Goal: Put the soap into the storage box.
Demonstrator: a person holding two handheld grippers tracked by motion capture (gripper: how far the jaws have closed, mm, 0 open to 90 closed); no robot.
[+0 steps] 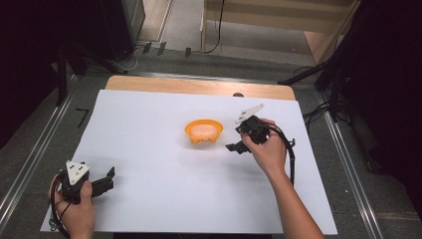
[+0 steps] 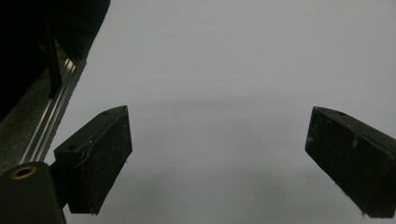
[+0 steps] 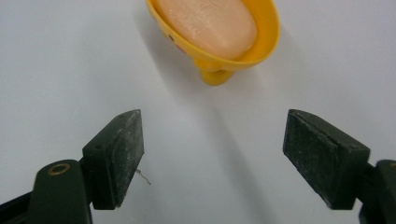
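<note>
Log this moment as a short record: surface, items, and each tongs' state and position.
surface: white sheet over a wooden table
item: yellow dish near the sheet's middle, footed underneath
contents: pale orange soap bar lying in the dish
right tongs: jaws wide open, nothing between them, just beside the dish and apart from it
left tongs: jaws open, nothing between them, over bare sheet near its front left corner
</note>
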